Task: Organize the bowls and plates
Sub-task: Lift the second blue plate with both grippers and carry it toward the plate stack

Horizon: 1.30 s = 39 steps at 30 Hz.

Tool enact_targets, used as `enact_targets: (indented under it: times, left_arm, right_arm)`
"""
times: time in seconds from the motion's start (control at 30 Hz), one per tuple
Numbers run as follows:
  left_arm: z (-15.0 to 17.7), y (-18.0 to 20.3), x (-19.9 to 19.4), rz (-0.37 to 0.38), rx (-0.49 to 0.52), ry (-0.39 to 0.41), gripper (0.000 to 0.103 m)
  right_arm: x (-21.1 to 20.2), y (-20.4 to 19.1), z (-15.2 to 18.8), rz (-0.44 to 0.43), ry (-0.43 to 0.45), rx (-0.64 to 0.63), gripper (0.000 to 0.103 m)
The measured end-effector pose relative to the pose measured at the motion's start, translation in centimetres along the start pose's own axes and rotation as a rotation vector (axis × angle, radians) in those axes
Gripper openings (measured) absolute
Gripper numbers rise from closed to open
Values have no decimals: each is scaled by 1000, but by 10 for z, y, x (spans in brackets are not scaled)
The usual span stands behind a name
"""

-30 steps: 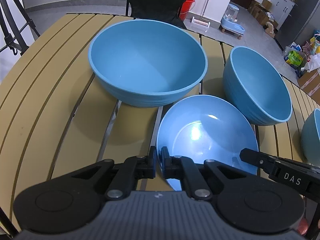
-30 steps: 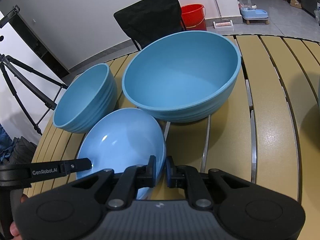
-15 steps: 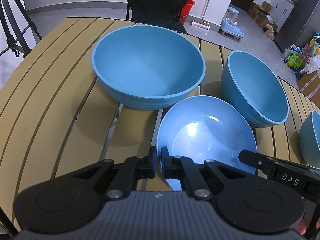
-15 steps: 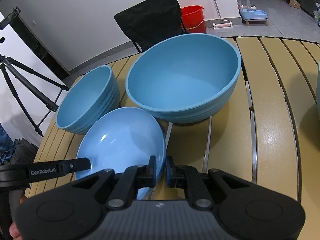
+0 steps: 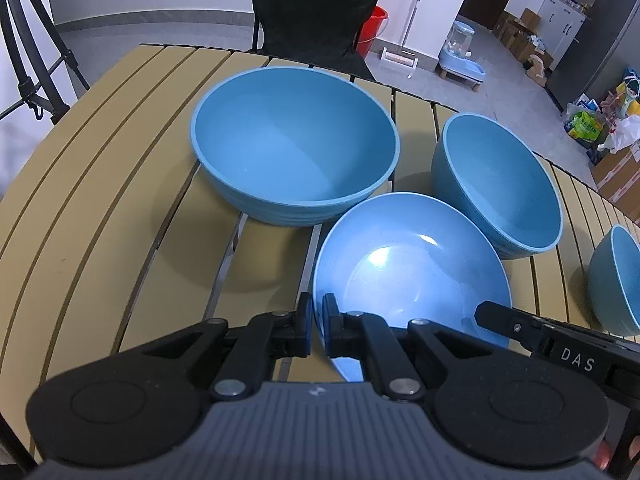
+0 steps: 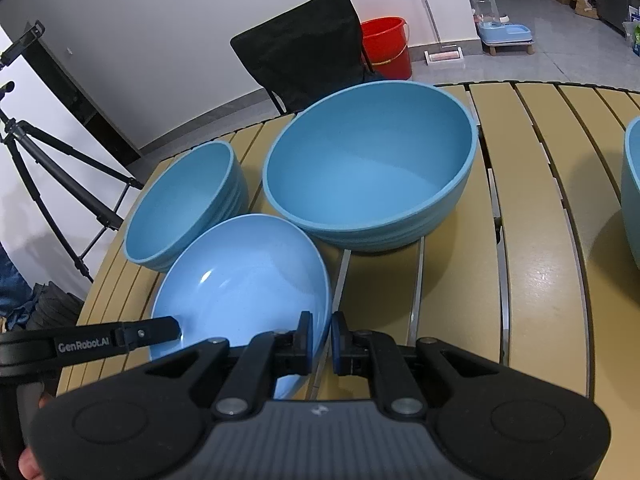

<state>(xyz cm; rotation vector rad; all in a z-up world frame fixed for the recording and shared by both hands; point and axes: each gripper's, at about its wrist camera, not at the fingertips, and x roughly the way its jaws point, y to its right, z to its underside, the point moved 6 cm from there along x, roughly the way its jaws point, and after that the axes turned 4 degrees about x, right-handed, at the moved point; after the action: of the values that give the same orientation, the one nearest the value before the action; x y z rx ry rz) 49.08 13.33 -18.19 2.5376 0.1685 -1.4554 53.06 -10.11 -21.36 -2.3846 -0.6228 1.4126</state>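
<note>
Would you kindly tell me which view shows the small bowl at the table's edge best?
The left wrist view: the small bowl shows its rim, inside and outer wall, though the frame edge cuts it. The right wrist view catches only a sliver at the frame edge.

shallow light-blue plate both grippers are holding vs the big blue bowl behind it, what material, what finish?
Shallow light-blue plate: likely melamine or plastic, glossy; sharp light reflections on its inner surface. Big blue ribbed bowl: probably matte plastic or a fibre composite; only soft, diffuse sheen, with moulded ridges around its outside. Neither can be confirmed from looks alone.
</note>
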Motion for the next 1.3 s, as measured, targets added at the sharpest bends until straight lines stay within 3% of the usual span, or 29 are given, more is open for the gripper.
enact_targets:
  times: [1.3]
  left_arm:
    - [16,36,-87,38,44,104,6]
  right_arm:
    - [-94,-4,11,-1,108,4,8]
